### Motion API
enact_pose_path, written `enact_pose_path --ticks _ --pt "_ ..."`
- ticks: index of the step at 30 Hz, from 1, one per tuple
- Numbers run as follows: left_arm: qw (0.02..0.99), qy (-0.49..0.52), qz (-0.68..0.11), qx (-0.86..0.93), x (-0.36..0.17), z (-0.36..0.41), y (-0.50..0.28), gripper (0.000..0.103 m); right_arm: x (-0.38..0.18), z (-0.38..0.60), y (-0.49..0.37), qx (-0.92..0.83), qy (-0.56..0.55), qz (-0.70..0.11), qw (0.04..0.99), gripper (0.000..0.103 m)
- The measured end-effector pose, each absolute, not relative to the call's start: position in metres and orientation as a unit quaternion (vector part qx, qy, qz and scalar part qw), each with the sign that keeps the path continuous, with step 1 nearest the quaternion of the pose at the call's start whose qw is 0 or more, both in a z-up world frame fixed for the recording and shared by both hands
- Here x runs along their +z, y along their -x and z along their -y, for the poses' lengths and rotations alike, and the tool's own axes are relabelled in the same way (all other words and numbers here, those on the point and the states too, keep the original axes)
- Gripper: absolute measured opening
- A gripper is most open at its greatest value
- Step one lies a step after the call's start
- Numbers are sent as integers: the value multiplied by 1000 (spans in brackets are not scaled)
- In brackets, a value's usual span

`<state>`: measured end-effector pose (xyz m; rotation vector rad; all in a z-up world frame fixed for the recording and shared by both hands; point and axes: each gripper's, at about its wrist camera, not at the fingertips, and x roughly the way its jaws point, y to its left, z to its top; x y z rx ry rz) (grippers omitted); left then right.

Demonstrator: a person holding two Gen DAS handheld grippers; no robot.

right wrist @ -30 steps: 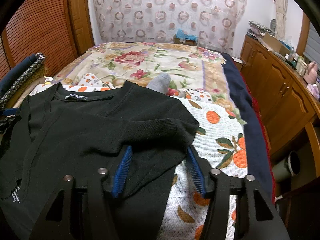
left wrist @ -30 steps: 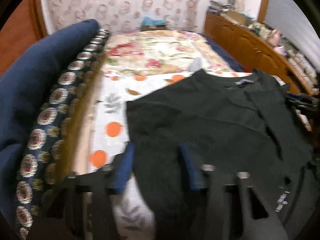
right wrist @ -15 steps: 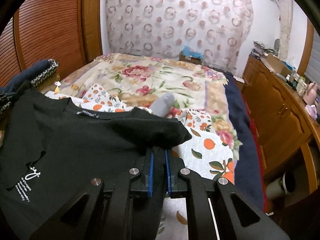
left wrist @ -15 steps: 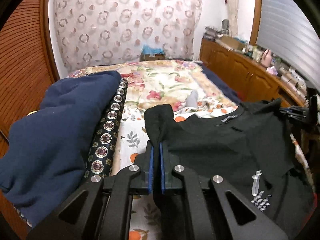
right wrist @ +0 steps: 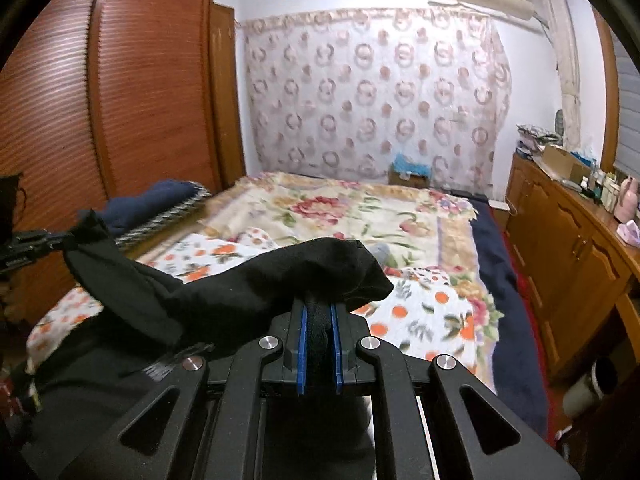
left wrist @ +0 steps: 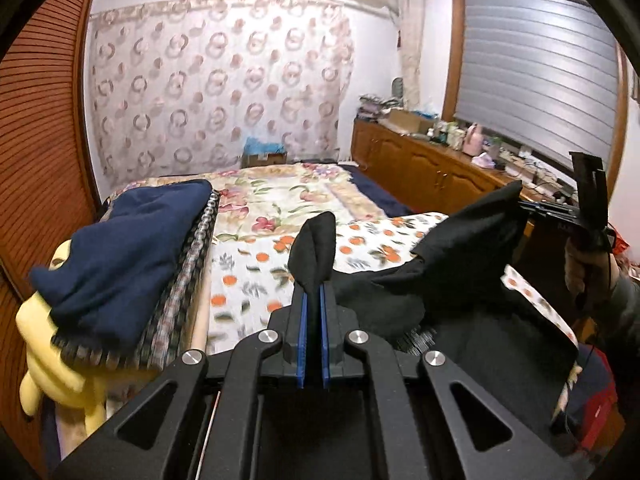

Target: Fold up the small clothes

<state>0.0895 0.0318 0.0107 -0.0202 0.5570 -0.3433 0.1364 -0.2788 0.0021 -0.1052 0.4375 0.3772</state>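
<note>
A black T-shirt (left wrist: 460, 276) hangs between my two grippers above the bed. My left gripper (left wrist: 313, 304) is shut on one corner of it, which sticks up between the blue pads. My right gripper (right wrist: 319, 316) is shut on the other corner of the shirt (right wrist: 248, 292). The right gripper also shows at the right of the left wrist view (left wrist: 560, 210), and the left gripper at the left edge of the right wrist view (right wrist: 36, 238). The shirt's lower part sags below, out of sight.
The bed has a floral blanket (right wrist: 360, 216) and an orange-print sheet (left wrist: 260, 272). A navy blanket pile (left wrist: 132, 240) lies along its left side by the wooden wardrobe (right wrist: 120, 100). A wooden sideboard (right wrist: 572, 248) with clutter stands on the right.
Both grippers shut on the shirt's corners and lifted it up off the bed. The shirt now hangs in the air between them, where it lay flat before.
</note>
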Motion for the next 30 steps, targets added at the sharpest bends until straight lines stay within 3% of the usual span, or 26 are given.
enact_pose_path --ticks 11,16,22,30 --pt "929 11 -320 -186 -34 -67 -24 6 -58 329 -3 195 28 -272 942 9" --pt "928 15 -322 -188 -34 -64 -3 6 -57 332 17 201 35 -284 937 10" --pt "917 -8 -362 -166 -71 -62 6 6 -60 314 11 201 54 -320 924 10" --pt "910 14 -384 -157 -87 -68 3 16 -73 303 4 184 54 -343 919 10"
